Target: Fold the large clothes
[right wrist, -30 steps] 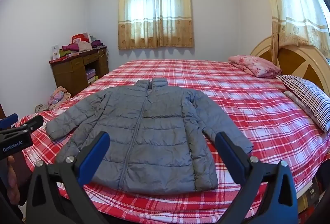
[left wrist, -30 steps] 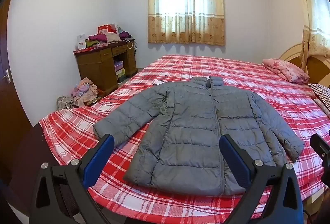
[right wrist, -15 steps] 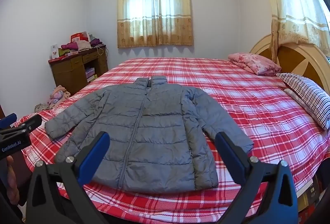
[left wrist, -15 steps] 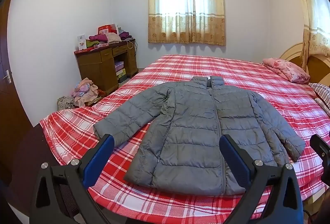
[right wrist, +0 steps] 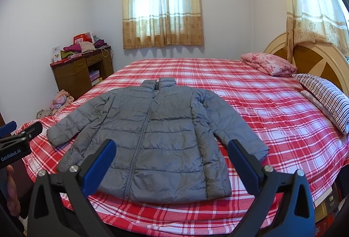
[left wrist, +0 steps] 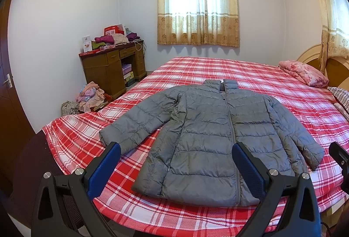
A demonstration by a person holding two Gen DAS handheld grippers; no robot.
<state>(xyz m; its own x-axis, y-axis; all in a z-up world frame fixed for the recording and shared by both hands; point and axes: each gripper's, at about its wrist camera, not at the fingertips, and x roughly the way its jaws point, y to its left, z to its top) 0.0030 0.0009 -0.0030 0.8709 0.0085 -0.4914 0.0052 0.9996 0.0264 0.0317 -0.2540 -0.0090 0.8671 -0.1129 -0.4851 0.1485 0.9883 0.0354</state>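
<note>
Left wrist view: a grey quilted puffer jacket [left wrist: 220, 138] lies flat, unfolded, on the red plaid bed [left wrist: 218, 69]. Left tool [left wrist: 174, 162] and right tool [right wrist: 172, 160] hover released; next, probably grasp a sleeve.

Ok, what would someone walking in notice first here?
Probably the grey puffer jacket, spread flat and zipped on the near part of the red plaid bed. Next, the two open grippers, left and right, held apart from it.
</note>
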